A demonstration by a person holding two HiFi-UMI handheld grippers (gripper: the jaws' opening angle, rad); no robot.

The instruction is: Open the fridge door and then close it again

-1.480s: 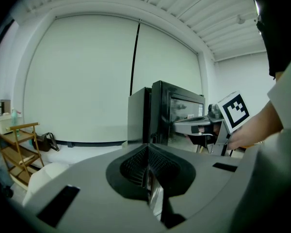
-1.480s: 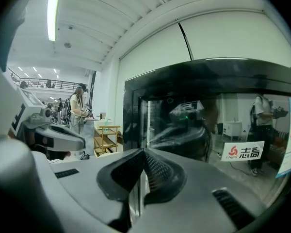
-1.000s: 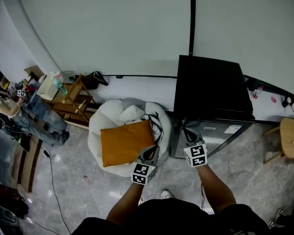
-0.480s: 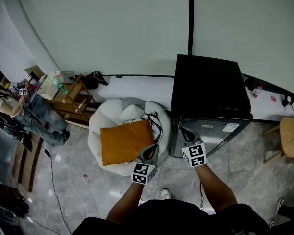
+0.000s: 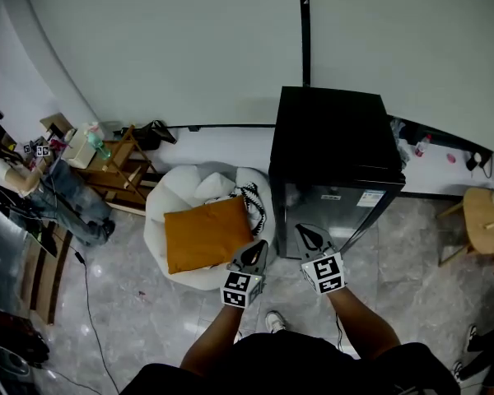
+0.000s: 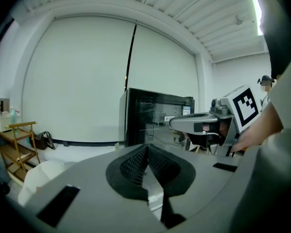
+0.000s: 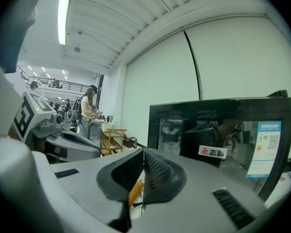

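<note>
The black fridge (image 5: 329, 142) stands against the white wall, and its glossy door (image 5: 339, 206) looks closed. My right gripper (image 5: 310, 236) hovers shut and empty just in front of the door's lower left corner, clear of it. Beside it, my left gripper (image 5: 253, 254) is also shut and empty, over the edge of the beanbag. In the left gripper view the shut jaws (image 6: 148, 148) point at the fridge (image 6: 157, 118), with the right gripper (image 6: 206, 124) to the right. In the right gripper view the closed jaws (image 7: 143, 153) face the door (image 7: 218, 140).
A white beanbag (image 5: 174, 208) with an orange cushion (image 5: 206, 234) sits left of the fridge. Further left are a wooden rack (image 5: 119, 171) and a person (image 5: 33, 189). A wooden stool (image 5: 484, 233) stands at the right edge. A cable (image 5: 90, 303) runs over the marble floor.
Both grippers have drawn back from the fridge front toward me, the right one leaving the door's left edge. Both stay shut.
</note>
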